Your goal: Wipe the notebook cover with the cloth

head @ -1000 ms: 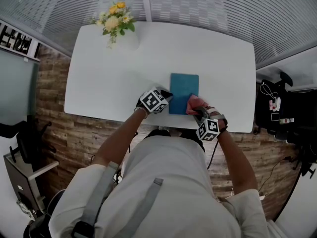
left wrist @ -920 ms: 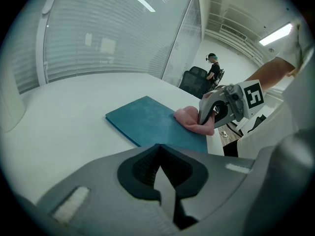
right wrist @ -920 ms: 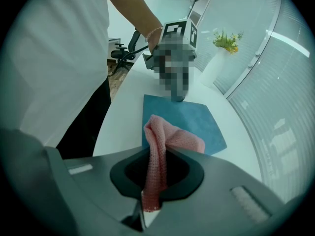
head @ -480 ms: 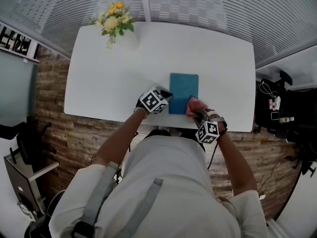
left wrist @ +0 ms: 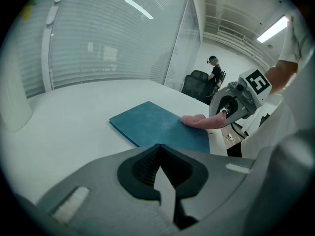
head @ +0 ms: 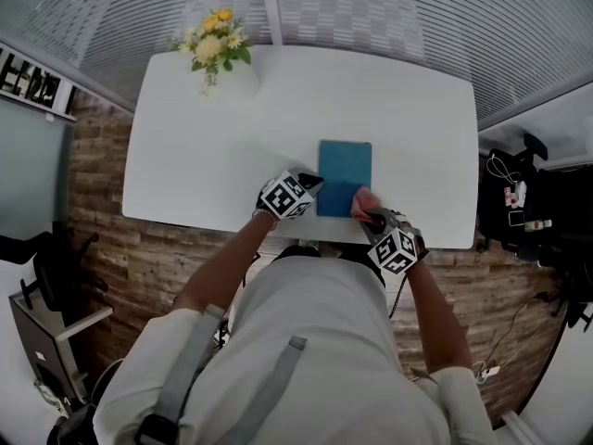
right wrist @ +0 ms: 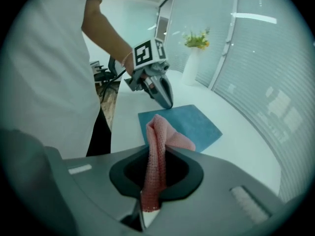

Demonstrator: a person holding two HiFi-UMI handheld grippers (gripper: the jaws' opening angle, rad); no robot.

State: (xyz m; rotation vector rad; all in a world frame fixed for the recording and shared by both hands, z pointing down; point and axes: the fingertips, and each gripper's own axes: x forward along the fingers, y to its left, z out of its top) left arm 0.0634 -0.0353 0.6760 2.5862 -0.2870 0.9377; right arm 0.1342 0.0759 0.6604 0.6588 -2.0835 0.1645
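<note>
Basically mid-wipe. Notebook (head: 344, 176) lay flat, teal cover up, just ahead of both sets of jaws, near the table (head: 185, 128) edge closest to the person. Cloth (right wrist: 157, 146), pink and bunched, was pinched between the right gripper (right wrist: 147, 205) jaws, which were clamped tight on it. Its free fold stuck out past the tips and sat on the cover's near corner on that gripper's side. Left gripper (left wrist: 162, 193) jaws were closed together with nothing between them. Their tips sat at the notebook's opposite long edge, by the near corner. It looked like bracing, but no view confirmed contact. Most of the cover lay bare beyond the cloth, away from the right tips.

Judgement: the wiping step was in hand, with the cloth at the near end of the cover. The next move would call for pushing the cloth forward from the right tips toward the far edge with light downward pressure. The grip should be kept closed so the cloth doesn't pull out, and the left tips should stop the notebook sliding. Vase of flowers (head: 218, 44) stood well beyond the left tips, out of the way.
</note>
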